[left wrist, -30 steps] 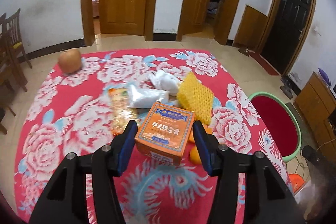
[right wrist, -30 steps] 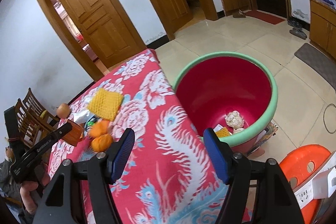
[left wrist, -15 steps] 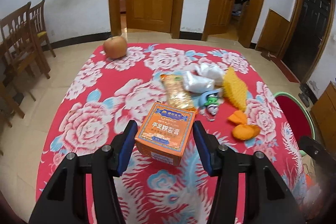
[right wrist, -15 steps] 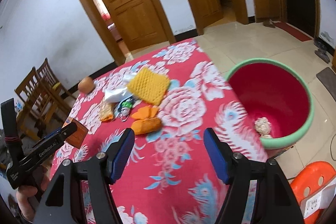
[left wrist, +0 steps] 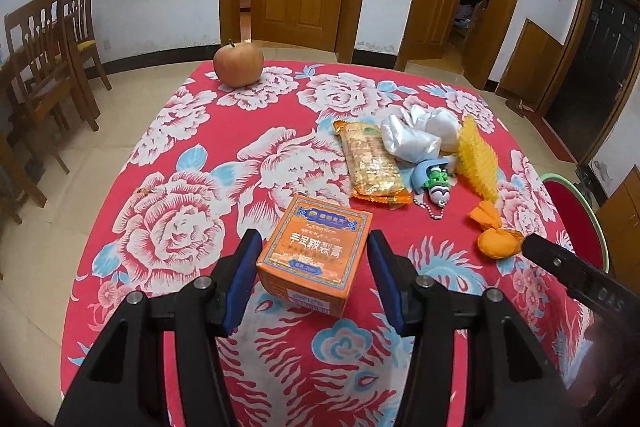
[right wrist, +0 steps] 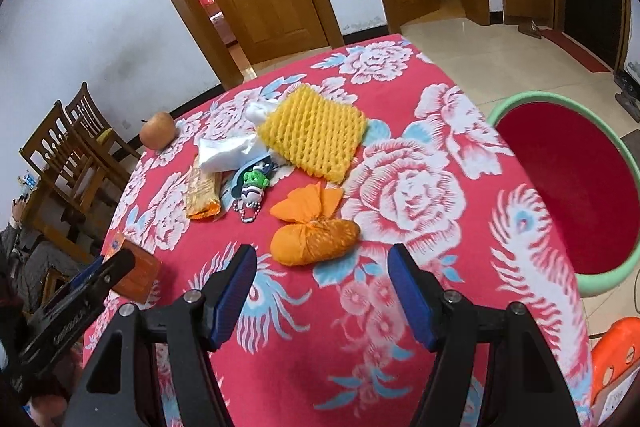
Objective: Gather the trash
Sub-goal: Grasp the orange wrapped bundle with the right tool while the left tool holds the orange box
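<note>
My left gripper (left wrist: 314, 277) is shut on an orange box (left wrist: 316, 253) and holds it above the near part of the red flowered table (left wrist: 180, 227). The box also shows in the right wrist view (right wrist: 134, 273). My right gripper (right wrist: 322, 291) is open and empty, just short of an orange tied bag (right wrist: 314, 231). Behind the bag lie a yellow foam net (right wrist: 316, 133), a snack wrapper (right wrist: 202, 193), a white plastic bag (right wrist: 224, 153) and a green keychain toy (right wrist: 254, 187). The red bin with a green rim (right wrist: 568, 187) stands on the floor to the right.
An apple (left wrist: 238, 63) sits at the table's far edge. Wooden chairs (left wrist: 44, 43) stand to the left. An orange stool (right wrist: 614, 359) is at the bottom right beside the bin. Wooden doors line the far wall.
Both grippers have swung left, away from the bin and toward the table's trash. The left still grips the orange box. The right gripper now faces the orange tied bag.
</note>
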### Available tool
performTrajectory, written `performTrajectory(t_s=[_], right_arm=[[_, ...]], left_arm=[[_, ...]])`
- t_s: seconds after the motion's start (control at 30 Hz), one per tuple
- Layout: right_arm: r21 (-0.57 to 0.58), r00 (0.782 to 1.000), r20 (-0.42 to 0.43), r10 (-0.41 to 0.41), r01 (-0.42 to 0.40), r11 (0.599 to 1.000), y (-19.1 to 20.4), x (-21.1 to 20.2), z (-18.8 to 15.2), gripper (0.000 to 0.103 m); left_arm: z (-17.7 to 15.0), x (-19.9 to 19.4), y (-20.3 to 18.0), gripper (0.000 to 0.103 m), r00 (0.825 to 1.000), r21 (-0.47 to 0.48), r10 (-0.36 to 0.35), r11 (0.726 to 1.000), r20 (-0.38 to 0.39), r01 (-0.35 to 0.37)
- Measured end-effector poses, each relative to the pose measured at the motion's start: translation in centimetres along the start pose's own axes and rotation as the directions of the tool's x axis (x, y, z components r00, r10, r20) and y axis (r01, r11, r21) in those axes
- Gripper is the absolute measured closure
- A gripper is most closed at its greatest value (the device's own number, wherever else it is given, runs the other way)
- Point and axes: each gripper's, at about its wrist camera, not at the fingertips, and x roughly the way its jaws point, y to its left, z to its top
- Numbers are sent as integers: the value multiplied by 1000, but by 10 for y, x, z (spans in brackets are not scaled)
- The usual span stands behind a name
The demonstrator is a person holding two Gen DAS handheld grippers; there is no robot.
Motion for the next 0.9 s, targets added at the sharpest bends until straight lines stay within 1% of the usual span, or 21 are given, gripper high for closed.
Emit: performTrajectory(t_s=[0.1, 0.13, 0.27, 0.33, 0.5, 0.67, 0.77, 0.83, 0.9], right_arm=[[-8, 1000, -14, -3, 3, 1000, 3, 12, 3, 34], [-11, 1000, -20, -5, 5, 1000, 4, 16, 3, 37], [-13, 999, -37, -9, 8, 1000, 5, 29, 3, 47], [-14, 1000, -26, -7, 6, 1000, 4, 30, 1, 51], [-30, 1000, -5, -10, 9, 1000, 6, 31, -1, 55], [-71, 999, 12, -29, 30, 997, 11, 31, -2, 60], [-55, 999, 30, -15, 16, 998, 8, 28, -4, 63], [-49, 999, 42, -8, 10, 999, 6, 25, -4, 68], [-48, 998, 57, -3, 6, 999, 5, 19, -4, 70]], left_arm=[[-1, 4, 3, 48, 1000, -8, 0, 1000, -8, 0], [-1, 6, 4, 48, 1000, -12, 0, 1000, -12, 0], [-2, 11, 6, 48, 1000, -16, -1, 1000, -22, 1], [-3, 13, 6, 48, 1000, -16, -3, 1000, -26, 3], [-3, 15, 3, 48, 1000, -8, -3, 1000, -25, 3], [-3, 16, 1, 48, 1000, -5, 5, 1000, -24, -5], [-3, 15, 0, 48, 1000, -7, 0, 1000, -25, 0], [-4, 14, -1, 48, 1000, -4, -2, 1000, -25, 2], [-4, 13, -3, 48, 1000, 0, -1, 1000, -22, 1]])
